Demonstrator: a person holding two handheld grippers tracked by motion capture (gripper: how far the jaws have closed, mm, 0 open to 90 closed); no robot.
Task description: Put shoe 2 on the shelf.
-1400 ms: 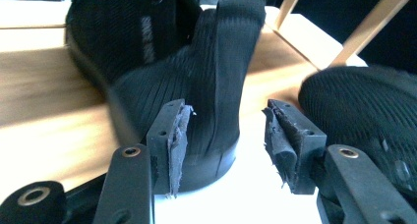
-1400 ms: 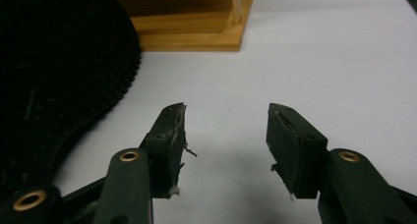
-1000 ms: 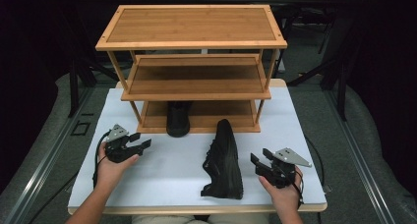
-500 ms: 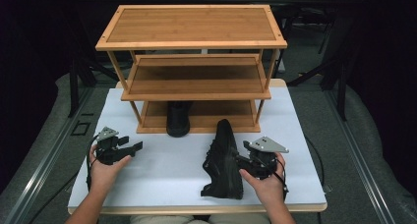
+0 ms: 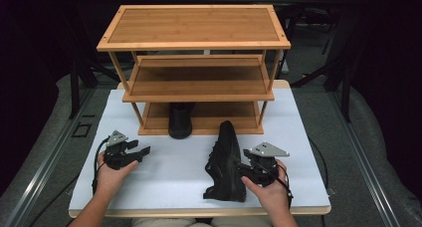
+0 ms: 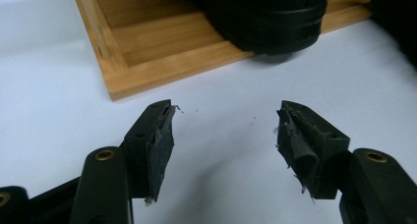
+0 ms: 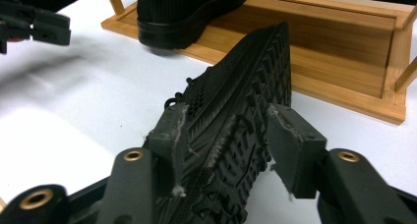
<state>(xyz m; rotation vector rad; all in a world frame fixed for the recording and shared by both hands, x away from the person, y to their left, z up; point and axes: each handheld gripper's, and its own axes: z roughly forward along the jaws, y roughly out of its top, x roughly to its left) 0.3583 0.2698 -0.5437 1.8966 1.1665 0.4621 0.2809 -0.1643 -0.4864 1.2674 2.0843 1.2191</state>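
- Shoe [image 5: 226, 162], black, lies on its side on the white table [image 5: 169, 182], toe toward the rack, just in front of the bottom shelf's right half; its treaded sole faces the right gripper.
- Right gripper [image 5: 245, 170] sits at the shoe's heel end. In the right gripper view its jaws bracket the sole [image 7: 236, 121], one pad on each side; they have just been closing, with the shoe between them. The left pad looks to be against the sole edge; a firm grip cannot be confirmed.
- Left gripper [image 5: 142, 151] rests in the person's left hand [image 5: 112, 172] on the table, well apart from the shoe. Its jaws stand wide with only bare table between them, holding nothing.
- Second shoe [image 5: 180, 120], also black, stands on the bottom shelf of the wooden rack [image 5: 199, 43], its heel overhanging the front edge.
- Upper two shelves carry nothing.
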